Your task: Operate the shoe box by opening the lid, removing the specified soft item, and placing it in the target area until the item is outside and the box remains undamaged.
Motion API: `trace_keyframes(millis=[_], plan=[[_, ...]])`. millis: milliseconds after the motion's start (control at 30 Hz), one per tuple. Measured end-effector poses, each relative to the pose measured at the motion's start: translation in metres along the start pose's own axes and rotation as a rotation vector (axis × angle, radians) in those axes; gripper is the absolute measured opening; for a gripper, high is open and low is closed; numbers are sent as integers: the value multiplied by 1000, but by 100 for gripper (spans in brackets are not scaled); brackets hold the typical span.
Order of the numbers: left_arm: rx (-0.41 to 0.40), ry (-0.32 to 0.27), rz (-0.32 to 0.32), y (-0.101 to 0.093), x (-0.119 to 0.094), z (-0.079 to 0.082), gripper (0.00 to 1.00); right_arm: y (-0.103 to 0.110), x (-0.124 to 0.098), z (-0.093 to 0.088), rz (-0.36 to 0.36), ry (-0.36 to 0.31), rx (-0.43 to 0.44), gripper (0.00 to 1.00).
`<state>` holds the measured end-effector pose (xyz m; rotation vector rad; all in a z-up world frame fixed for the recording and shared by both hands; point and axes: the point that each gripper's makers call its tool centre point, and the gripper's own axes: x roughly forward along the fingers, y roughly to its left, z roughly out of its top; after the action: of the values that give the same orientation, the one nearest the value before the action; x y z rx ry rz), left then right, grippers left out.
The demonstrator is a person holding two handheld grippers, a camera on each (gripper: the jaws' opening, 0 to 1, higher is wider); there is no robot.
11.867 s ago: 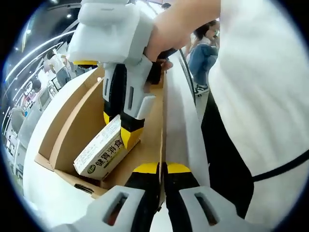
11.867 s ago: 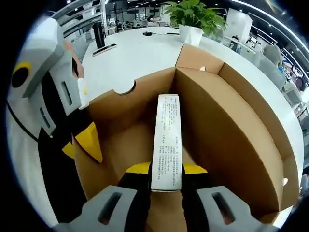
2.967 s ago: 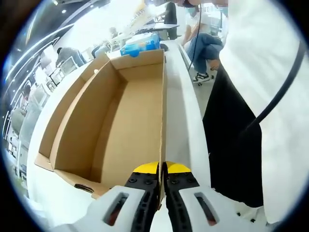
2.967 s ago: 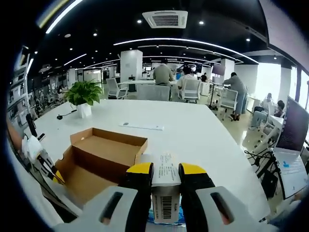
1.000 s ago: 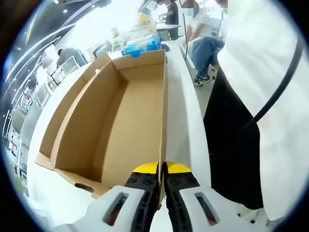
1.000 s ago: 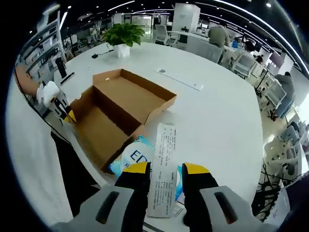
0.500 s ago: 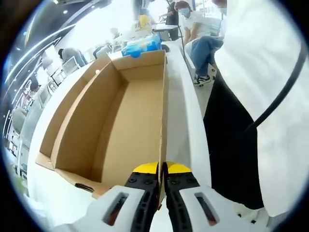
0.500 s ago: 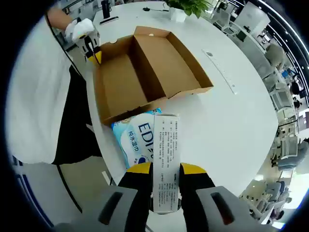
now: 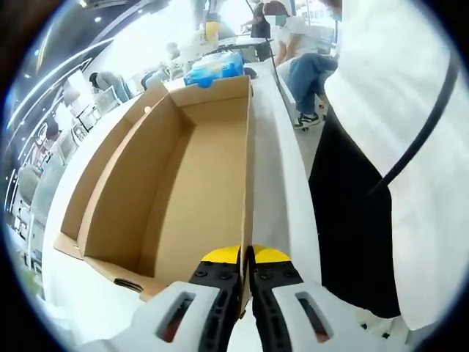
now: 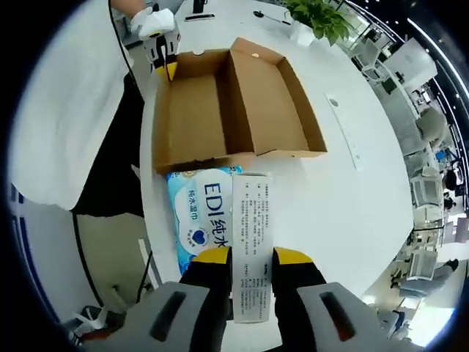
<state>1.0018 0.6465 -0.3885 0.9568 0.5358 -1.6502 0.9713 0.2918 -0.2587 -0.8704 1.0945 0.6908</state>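
Left gripper view, jaws: pressed together on the thin cardboard edge of the shoe box [image 9: 183, 183], at its near end; left gripper [image 9: 246, 257] low in the picture, yellow tips on either side of that edge.

Right gripper view, jaws: pinching a slim white carton [image 10: 251, 246] printed with small text, long side running up between the yellow tips; right gripper [image 10: 251, 258] held high above the table [image 10: 352, 213], looking down.

Task thing: carton out of the box, clear of the cardboard, hanging over the table edge just past the box's short end.

Box: lid folded back flat beside the tray; both halves bare inside; no tear or crush visible from either view.

Progress: lid open and item lifted out, judging by the layout; setting it down in the target area not yet done; target area itself not marked in the pictures.

Blue-and-white soft pack [image 10: 209, 220]: lying on the table just beside the box's short end, under the held carton; likely in the way of a straight drop.

Other gripper, right gripper view: left gripper at the far end of the box, gripping its edge.

Surroundings: potted plant [image 10: 322, 20] far across the table; person's white top and dark trousers [image 9: 359, 220] close along the table edge; office desks beyond.
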Motion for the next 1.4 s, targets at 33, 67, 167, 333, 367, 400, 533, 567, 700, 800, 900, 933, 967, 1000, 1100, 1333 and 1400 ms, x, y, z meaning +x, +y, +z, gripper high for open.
trace_keyframes(millis=[33,67,167,333,367,400,533,567,700,800,900,933,967,1000,1100,1333,1400], plan=[[0,1,1,0,0,0,3,-3,-1,1,-1,0,-6,19],[-1,2,2,0,0,0,3,-8,-2,1,0,-2,-14,19],[-3,1,2,0,0,0,3,-19,1,6,8,-9,-5,19],[-1,4,-1,0,0,0,3,-33,12,12,21,14,-61,19],[-2,5,-1,0,0,0,3,-34,13,15,31,3,-63,19],[-7,6,-2,0,0,0,3,-35,15,18,41,0,-66,19],[-15,7,5,0,0,-1,3,-40,25,20,53,19,-127,19],[-15,7,7,1,0,-2,3,-41,26,20,55,28,-152,19],[-19,6,15,1,1,-4,3,-50,46,19,63,39,-135,19],[-20,4,12,2,1,-5,3,-48,47,14,95,47,-163,19],[-20,2,12,2,2,-5,3,-55,44,10,92,51,-156,19],[-20,2,12,2,2,-5,3,-58,44,8,86,57,-154,19],[-21,1,12,2,2,-5,3,-62,44,7,75,60,-146,19],[-23,1,14,2,2,-5,3,-63,46,6,71,54,-137,19],[-27,3,17,2,2,-5,3,-56,56,3,80,48,-131,19],[-28,5,12,2,2,-4,3,-48,82,-10,113,91,-163,19],[-30,8,10,2,2,-4,3,-48,87,-11,120,84,-163,19]])
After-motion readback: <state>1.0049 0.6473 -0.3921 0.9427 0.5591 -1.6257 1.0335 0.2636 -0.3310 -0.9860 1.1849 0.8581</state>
